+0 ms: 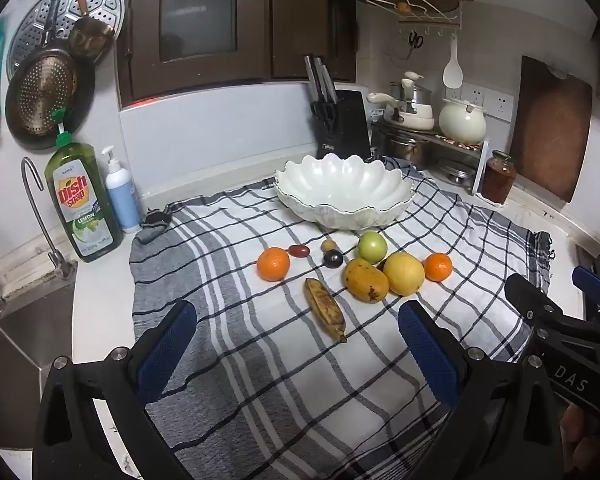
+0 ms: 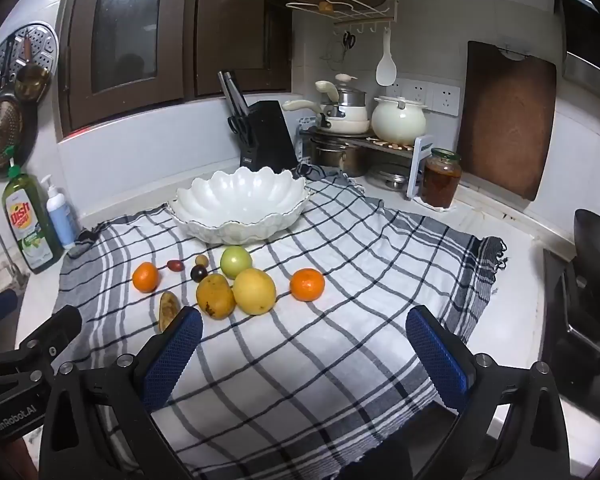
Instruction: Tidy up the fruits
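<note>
A white scalloped bowl [image 1: 346, 190] [image 2: 240, 208] stands empty at the back of a checked cloth [image 1: 260, 360] [image 2: 300, 360]. In front of it lie two oranges [image 1: 273, 264] [image 1: 438, 267], a spotted banana [image 1: 325, 309], a mango [image 1: 365, 280], a yellow citrus [image 1: 404, 273], a green apple [image 1: 372, 246], a dark plum [image 1: 333, 258] and two small fruits [image 1: 299, 251]. My left gripper [image 1: 298, 316] hovers open near the banana, empty. My right gripper [image 2: 304, 326] is open and empty, short of the fruits; the near orange [image 2: 307, 284] lies just ahead.
Dish soap [image 1: 82, 204] and a pump bottle [image 1: 122, 196] stand by the sink [image 1: 28, 340] at left. A knife block [image 1: 346, 124], pots on a rack [image 1: 432, 120], a jar [image 1: 499, 178] and a cutting board [image 1: 550, 128] line the back. A dark wok [image 2: 598, 248] sits at right.
</note>
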Motion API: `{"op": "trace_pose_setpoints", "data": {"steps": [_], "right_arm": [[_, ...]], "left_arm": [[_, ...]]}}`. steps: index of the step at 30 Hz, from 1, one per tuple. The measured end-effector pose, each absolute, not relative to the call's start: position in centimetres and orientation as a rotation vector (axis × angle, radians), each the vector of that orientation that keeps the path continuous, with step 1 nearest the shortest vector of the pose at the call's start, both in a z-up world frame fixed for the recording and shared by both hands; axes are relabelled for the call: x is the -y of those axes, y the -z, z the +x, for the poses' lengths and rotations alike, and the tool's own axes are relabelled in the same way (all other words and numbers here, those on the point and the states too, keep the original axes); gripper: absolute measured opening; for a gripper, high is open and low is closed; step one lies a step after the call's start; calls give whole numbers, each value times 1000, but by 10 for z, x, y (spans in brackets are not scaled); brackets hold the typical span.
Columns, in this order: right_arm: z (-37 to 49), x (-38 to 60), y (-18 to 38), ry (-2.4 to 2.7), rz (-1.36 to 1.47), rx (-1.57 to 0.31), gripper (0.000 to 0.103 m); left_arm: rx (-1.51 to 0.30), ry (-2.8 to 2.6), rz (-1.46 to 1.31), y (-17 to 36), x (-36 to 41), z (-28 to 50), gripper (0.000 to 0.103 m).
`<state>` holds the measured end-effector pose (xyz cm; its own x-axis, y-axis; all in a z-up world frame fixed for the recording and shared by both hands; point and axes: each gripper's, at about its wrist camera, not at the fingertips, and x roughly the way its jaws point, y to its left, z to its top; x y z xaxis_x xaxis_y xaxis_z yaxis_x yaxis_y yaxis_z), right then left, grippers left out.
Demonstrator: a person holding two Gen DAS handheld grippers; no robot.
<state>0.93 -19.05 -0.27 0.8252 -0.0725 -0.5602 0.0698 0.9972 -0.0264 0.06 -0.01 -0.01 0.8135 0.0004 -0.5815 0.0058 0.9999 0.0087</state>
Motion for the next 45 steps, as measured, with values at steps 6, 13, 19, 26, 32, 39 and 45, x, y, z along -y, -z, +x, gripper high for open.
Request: {"op": "trace_pose_setpoints", "data": {"steps": [6,13,19,26,32,39,45], "right_arm": [[9,190,3,74,-8,-592,103],[9,190,3,79,-13,-592,103],[9,190,3,78,-16,-591,103],[8,190,2,80,-17,-591,103],[8,189,2,80,-18,-590,103],[6,189,0,81,-17,-590,103],[5,189,-1,82,-18,-588,103]], "left_arm": [[-614,-6,12,2,-7,3,103],[-606,-10,8,2,-14,-1,103],[-608,-17,10,4,-9,-2,103],[-607,-17,6,7,-12,-4,103],[-608,-19,5,5,-10,-2,103],[-608,-19,6,6,-12,-3,103],[-608,-18,5,5,-13,-2,103]]}}
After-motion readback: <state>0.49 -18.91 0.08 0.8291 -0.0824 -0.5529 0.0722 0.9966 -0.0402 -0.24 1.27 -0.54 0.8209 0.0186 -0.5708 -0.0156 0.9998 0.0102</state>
